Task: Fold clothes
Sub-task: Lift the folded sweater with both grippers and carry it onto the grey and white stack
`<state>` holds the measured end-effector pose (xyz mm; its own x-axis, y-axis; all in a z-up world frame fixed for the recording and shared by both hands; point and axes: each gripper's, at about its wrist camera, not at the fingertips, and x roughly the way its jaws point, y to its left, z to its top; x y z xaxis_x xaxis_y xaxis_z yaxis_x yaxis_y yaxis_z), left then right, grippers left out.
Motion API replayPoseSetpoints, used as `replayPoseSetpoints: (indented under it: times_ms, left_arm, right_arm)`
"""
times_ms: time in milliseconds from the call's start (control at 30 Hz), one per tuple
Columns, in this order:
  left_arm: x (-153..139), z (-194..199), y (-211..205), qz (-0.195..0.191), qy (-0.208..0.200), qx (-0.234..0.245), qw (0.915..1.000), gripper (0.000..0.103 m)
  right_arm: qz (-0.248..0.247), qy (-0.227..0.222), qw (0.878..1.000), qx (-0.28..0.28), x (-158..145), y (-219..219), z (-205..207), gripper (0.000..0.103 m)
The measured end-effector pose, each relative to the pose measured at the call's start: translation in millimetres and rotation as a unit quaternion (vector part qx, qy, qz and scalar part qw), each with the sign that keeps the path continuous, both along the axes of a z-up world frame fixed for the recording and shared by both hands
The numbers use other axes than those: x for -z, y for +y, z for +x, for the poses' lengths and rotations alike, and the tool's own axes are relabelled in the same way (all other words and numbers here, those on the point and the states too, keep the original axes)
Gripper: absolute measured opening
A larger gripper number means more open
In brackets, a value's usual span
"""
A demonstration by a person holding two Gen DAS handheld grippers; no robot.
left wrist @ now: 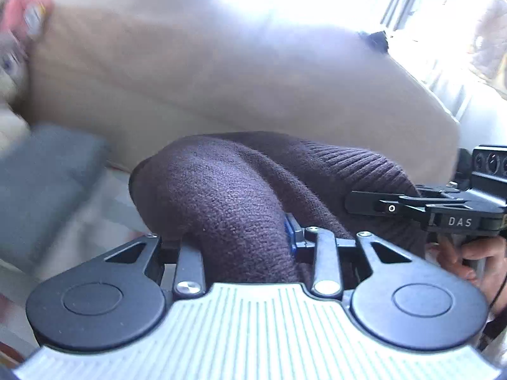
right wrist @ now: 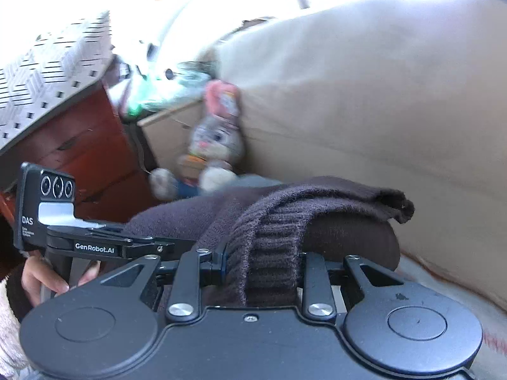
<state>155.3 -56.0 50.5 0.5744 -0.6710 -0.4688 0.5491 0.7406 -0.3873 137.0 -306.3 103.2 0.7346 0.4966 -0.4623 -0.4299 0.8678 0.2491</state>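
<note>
A dark brown knitted sweater [left wrist: 228, 190] is held up between both grippers. My left gripper [left wrist: 240, 247] is shut on a thick bunch of its fabric, which hides the fingertips. My right gripper [right wrist: 263, 269] is shut on the ribbed hem of the same sweater [right wrist: 272, 231], with a folded edge draping over to the right. The right gripper [left wrist: 443, 209] also shows at the right edge of the left wrist view, and the left gripper [right wrist: 95, 240] shows at the left of the right wrist view.
A large beige cushion [left wrist: 206, 79] [right wrist: 364, 95] fills the background. A stuffed bunny toy [right wrist: 215, 139] leans beside it. A red-brown wooden cabinet [right wrist: 79, 148] with a patterned cloth stands left. A grey folded item [left wrist: 41, 183] lies left.
</note>
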Motion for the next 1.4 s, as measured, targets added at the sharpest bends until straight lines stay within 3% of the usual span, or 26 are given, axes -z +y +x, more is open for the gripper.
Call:
replayPoseSetpoints:
  times_ms: [267, 433, 567, 633, 667, 733, 767, 800, 867, 967, 1067, 1167, 1233, 1333, 1400]
  left_arm:
    - [-64, 76, 54, 0.079, -0.057, -0.064, 0.9931, 0.031]
    - [-66, 143, 94, 0.125, -0.031, -0.102, 0.9865, 0.031]
    - [-23, 215, 143, 0.147, 0.032, -0.148, 0.9775, 0.034]
    - [31, 255, 169, 0.151, 0.095, -0.170, 0.9692, 0.034]
    - [60, 270, 179, 0.158, 0.131, -0.180, 0.9621, 0.035]
    - [111, 290, 197, 0.164, 0.185, -0.196, 0.9490, 0.038]
    - [123, 288, 203, 0.155, 0.186, -0.198, 0.9497, 0.045]
    - [135, 286, 208, 0.147, 0.186, -0.201, 0.9504, 0.046]
    - [140, 281, 216, 0.139, 0.175, -0.198, 0.9543, 0.048]
    - [137, 283, 218, 0.142, 0.169, -0.199, 0.9548, 0.049]
    - [130, 278, 215, 0.149, 0.159, -0.202, 0.9549, 0.051]
    - [123, 263, 217, 0.142, 0.147, -0.200, 0.9583, 0.052]
    - [115, 243, 228, 0.107, 0.133, -0.213, 0.9619, 0.052]
    - [103, 212, 249, 0.045, 0.112, -0.240, 0.9633, 0.055]
    - [103, 194, 266, 0.019, 0.111, -0.264, 0.9578, 0.058]
  right_arm:
    - [-0.026, -0.064, 0.997, -0.021, -34, 86, 69, 0.031]
    - [0.022, -0.091, 0.995, 0.023, -21, 136, 124, 0.031]
    - [0.107, -0.054, 0.991, 0.056, 38, 181, 181, 0.031]
    - [0.140, -0.001, 0.988, 0.060, 92, 195, 212, 0.032]
    - [0.162, 0.037, 0.984, 0.065, 121, 198, 227, 0.032]
    - [0.245, 0.101, 0.960, 0.093, 188, 189, 236, 0.033]
    - [0.295, 0.106, 0.944, 0.098, 216, 182, 229, 0.037]
    - [0.337, 0.094, 0.932, 0.097, 240, 176, 216, 0.048]
    - [0.328, 0.116, 0.932, 0.103, 255, 178, 216, 0.072]
    - [0.270, 0.090, 0.954, 0.090, 225, 182, 220, 0.072]
    - [0.246, 0.072, 0.964, 0.071, 208, 177, 207, 0.072]
    - [0.272, 0.104, 0.956, 0.049, 217, 162, 196, 0.072]
    - [0.295, 0.130, 0.946, 0.034, 225, 158, 194, 0.072]
    - [0.293, 0.122, 0.948, 0.037, 231, 161, 189, 0.076]
    - [0.288, 0.111, 0.950, 0.046, 231, 169, 188, 0.081]
